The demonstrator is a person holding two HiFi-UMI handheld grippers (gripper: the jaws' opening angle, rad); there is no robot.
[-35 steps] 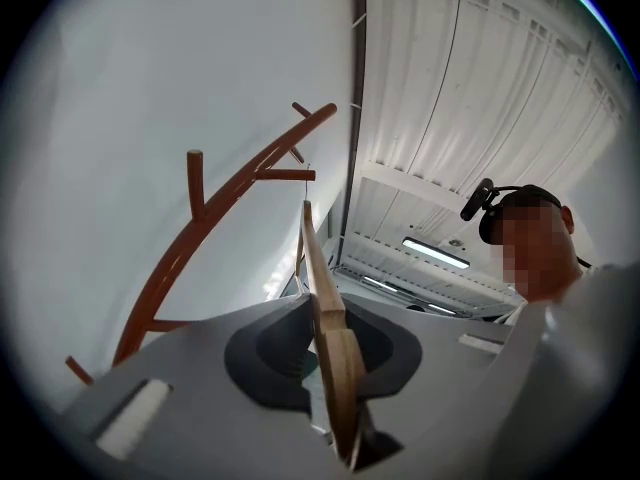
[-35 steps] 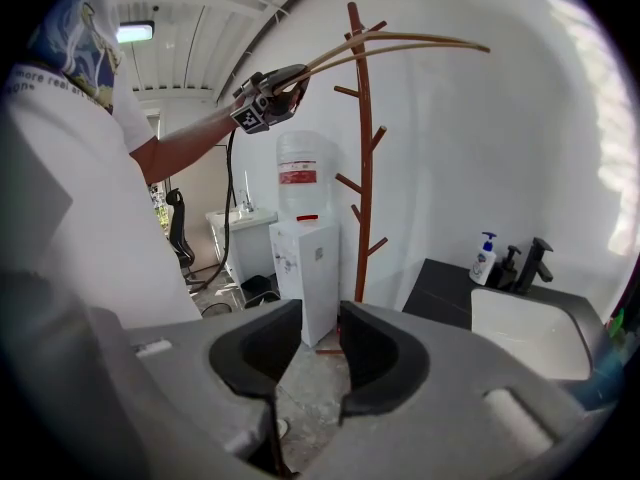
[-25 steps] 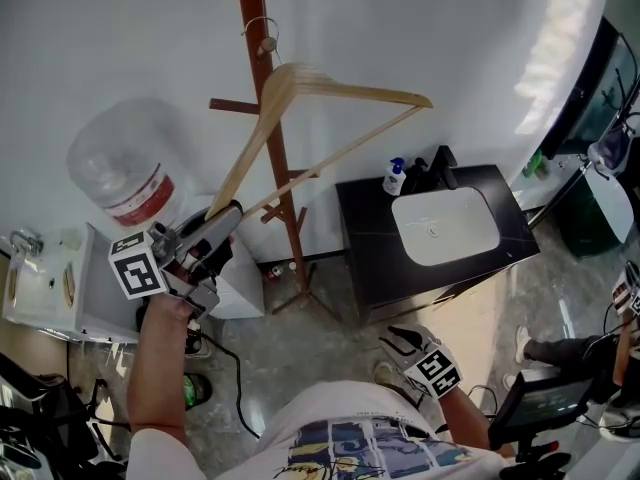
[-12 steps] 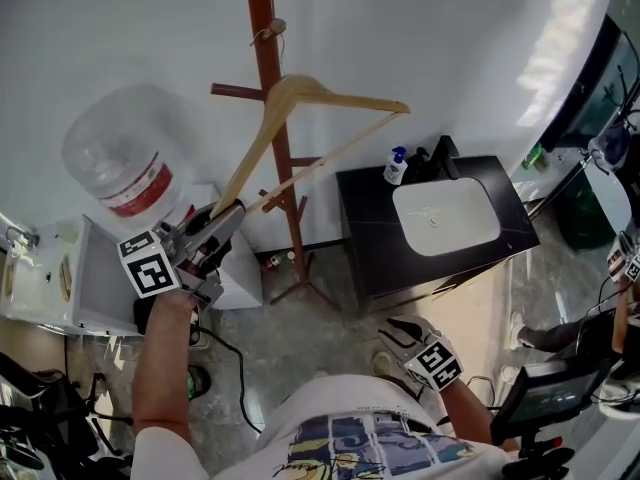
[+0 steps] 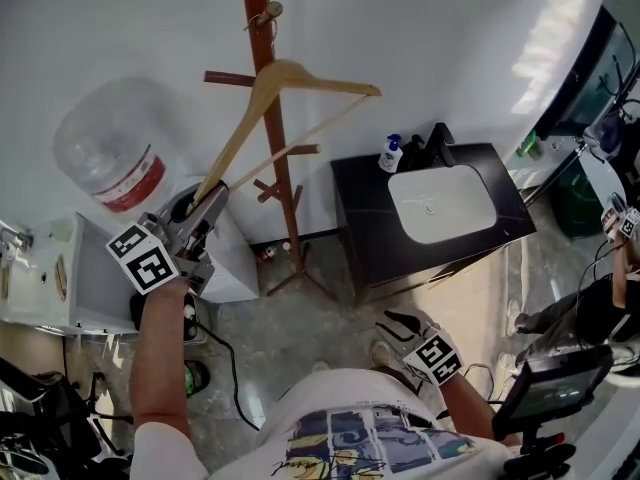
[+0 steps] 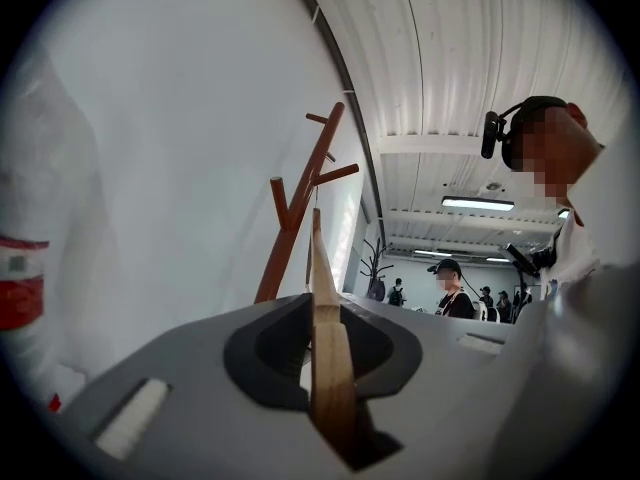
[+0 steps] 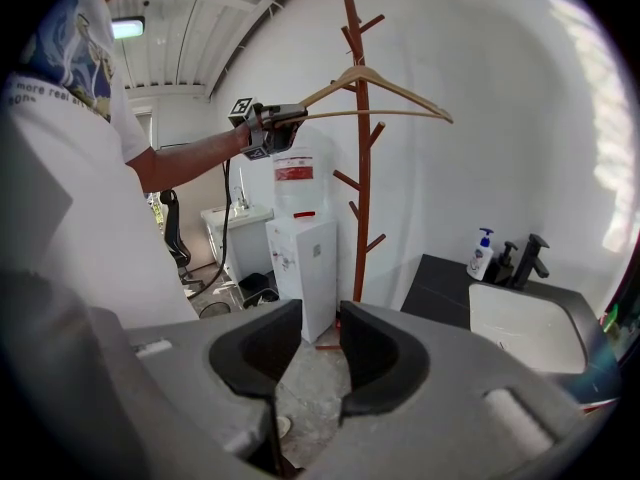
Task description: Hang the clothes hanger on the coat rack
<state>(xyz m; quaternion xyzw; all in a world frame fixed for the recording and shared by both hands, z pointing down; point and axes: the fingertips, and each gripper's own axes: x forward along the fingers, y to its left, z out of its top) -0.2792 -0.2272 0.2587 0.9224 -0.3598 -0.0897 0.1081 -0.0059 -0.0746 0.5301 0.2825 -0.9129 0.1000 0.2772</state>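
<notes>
Presently my left hand-held gripper (image 5: 212, 208) clamps the clothes hanger (image 5: 330, 83), its hook (image 5: 266, 12) at the coat rack (image 5: 285, 183); seating unclear, release seemingly remains. My right hand-held gripper (image 5: 398, 320) gapes empty.

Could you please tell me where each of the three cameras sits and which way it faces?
Head view: on the person's head, looking steeply down; shows the left gripper, right gripper and printed shirt.
Left gripper view: on the left gripper, looking along jaws shut on the light wooden clothes hanger; shows the person's head.
Right gripper view: on the right gripper, facing the reddish-brown wooden coat rack past open jaws; shows the person's left arm.
All three share hanger and rack.
</notes>
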